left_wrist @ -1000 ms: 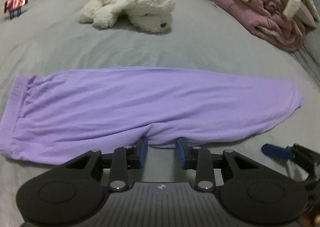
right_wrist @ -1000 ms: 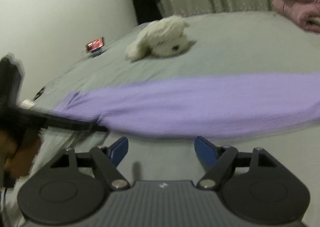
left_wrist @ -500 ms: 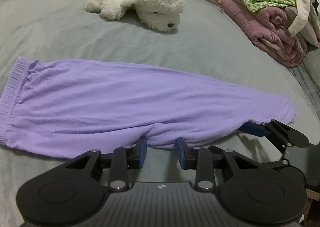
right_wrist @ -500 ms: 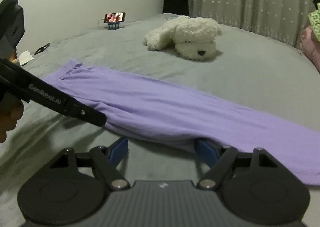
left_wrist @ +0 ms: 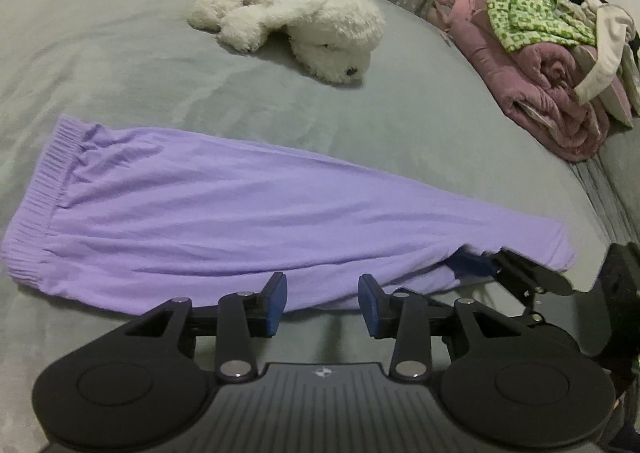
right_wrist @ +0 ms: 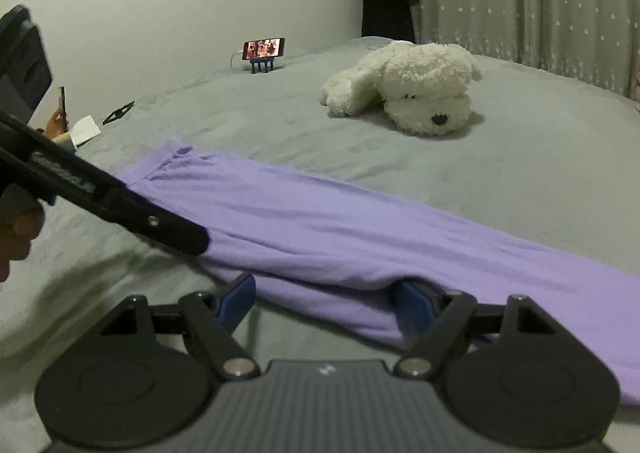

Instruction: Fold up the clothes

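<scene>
Lilac trousers (left_wrist: 248,213) lie flat across a grey bed (left_wrist: 120,65), waistband to the left and leg hems to the right. The left gripper (left_wrist: 322,303), jaws spread, sits at the near edge of the cloth at mid-length. The right gripper (right_wrist: 326,299), jaws also spread, has one fingertip (right_wrist: 412,301) tucked under the cloth near the hems; behind lie a white plush dog (left_wrist: 296,21) and a heap of clothes (left_wrist: 560,53).

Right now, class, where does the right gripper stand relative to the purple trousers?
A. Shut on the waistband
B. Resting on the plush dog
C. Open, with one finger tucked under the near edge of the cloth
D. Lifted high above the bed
C: the right gripper is open at the near edge of the purple trousers, one finger under the cloth, the other on bare sheet.
</scene>
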Motion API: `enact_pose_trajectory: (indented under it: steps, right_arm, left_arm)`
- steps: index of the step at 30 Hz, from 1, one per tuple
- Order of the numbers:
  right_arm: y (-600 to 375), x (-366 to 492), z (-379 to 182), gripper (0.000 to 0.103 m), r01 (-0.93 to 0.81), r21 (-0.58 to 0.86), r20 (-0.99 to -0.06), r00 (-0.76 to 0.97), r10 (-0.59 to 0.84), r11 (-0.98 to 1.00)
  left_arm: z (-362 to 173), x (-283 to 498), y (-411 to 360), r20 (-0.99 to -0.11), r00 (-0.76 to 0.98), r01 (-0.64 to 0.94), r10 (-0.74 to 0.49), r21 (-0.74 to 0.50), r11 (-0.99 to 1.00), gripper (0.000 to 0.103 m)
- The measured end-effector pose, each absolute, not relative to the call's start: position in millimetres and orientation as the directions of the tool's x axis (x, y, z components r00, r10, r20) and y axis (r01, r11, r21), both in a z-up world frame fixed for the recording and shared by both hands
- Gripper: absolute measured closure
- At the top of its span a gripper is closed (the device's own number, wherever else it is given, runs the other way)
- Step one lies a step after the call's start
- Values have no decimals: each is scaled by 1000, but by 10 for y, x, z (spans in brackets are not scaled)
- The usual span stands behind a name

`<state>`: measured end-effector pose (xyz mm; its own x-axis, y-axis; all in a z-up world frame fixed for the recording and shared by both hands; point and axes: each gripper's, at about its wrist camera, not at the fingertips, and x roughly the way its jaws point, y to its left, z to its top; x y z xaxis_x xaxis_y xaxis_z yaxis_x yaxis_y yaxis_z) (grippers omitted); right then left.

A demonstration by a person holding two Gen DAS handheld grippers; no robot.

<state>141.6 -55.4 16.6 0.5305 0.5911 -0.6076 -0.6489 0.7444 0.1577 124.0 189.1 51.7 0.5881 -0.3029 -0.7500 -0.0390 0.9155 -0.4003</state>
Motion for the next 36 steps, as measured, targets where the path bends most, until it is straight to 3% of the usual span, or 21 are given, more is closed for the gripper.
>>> enact_pose_trajectory:
  steps: [5,11,15,27,32,36]
  right_arm:
    - [-546,1538,115,23,-639,263,-601,478,641,723]
    - [-579,1579,120,24,-631,490,-511,352,784,602]
    - [-483,1562,82,23,-638,479,-534,334,777,603]
    - [-218,1408,46,23,-646,559,-476,264,839,520]
    - [-282,1347,39,42,-580,629,-441,283,852,518]
    - [-403,1193,66,43,-561,667,-389,299,871,490]
  left_arm:
    - [539,1254,2062,-754,598,-96,-272,-404,910,64]
    - [539,1247,2260,-757,606,-163,-246,-421,892,64]
    - [554,1246,2287,-756,609,-168,-239,-418,893,64]
    - [588,1227,2560,-757,622,-240,-200,-427,872,63]
    - [527,1239,2650,-774,609,-284,-171,-414,865,63]
    - [441,1237,2693,-798,587,-318,-141,-387,866,63]
